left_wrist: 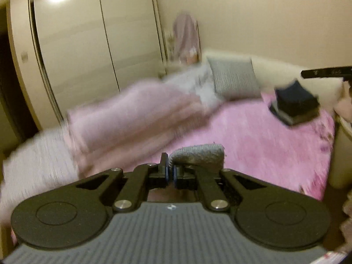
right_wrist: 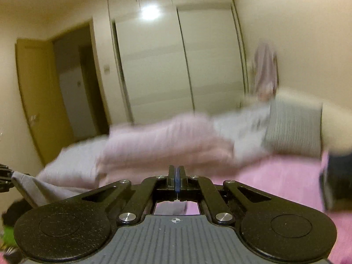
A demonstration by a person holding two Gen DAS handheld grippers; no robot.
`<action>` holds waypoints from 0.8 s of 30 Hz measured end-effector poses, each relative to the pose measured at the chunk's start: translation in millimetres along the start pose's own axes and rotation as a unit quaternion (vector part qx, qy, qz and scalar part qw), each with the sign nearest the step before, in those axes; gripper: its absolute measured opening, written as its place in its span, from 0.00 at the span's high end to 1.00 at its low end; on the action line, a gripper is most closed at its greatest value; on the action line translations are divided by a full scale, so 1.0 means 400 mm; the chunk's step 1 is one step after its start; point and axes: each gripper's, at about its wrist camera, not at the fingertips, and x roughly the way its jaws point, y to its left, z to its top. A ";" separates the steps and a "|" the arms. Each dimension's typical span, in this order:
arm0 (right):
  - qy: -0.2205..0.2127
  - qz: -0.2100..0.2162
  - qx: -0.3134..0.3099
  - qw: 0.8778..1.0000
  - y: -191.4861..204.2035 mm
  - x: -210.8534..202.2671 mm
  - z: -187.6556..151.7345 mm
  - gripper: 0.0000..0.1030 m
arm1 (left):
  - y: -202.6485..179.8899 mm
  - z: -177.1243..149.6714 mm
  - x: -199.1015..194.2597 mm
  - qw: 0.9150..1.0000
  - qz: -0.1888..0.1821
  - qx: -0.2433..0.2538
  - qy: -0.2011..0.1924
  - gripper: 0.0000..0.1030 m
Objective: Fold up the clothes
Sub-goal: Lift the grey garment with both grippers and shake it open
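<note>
a: what is seen at the left gripper (left_wrist: 169, 171)?

b: its jaws are clenched on a fold of grey knitted cloth (left_wrist: 201, 154), which is bunched up just above and to the right of the fingertips, over the pink bedspread (left_wrist: 264, 145).

a: and the right gripper (right_wrist: 176, 181)?

b: its jaws are pressed together, blue pads touching. whether cloth is pinched there cannot be told from its own view; only a thin pale thread is seen below the pads.

a: where is the garment shown in the right wrist view?

b: a grey sheet of it (right_wrist: 30, 187) is seen at the far left edge, hanging from a dark gripper part and slanting down toward the bed.

a: what else is laid on the bed?

b: a pale pink quilt (left_wrist: 136, 110) is heaped along the far side, a grey ribbed pillow (left_wrist: 235, 77) is propped at the cream headboard (left_wrist: 281, 74), and a dark folded stack (left_wrist: 294, 105) is set near the pillow end. much of this is blurred.

a: behind the bed?

b: white sliding wardrobe doors (right_wrist: 167, 66) are seen, and an open doorway (right_wrist: 72, 83) to their left.
</note>
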 end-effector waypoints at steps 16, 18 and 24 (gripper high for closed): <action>0.324 0.201 -0.067 0.922 0.171 0.388 -0.557 0.46 | 0.086 -0.265 0.037 0.974 0.073 -0.142 0.159 0.98; 0.335 0.235 -0.088 0.908 0.214 0.400 -0.592 0.45 | 0.117 -0.253 0.043 0.972 0.078 -0.150 0.161 0.98; 0.312 0.270 -0.148 0.899 0.360 0.395 -0.704 0.27 | 0.169 -0.237 0.064 0.975 0.061 -0.148 0.156 0.98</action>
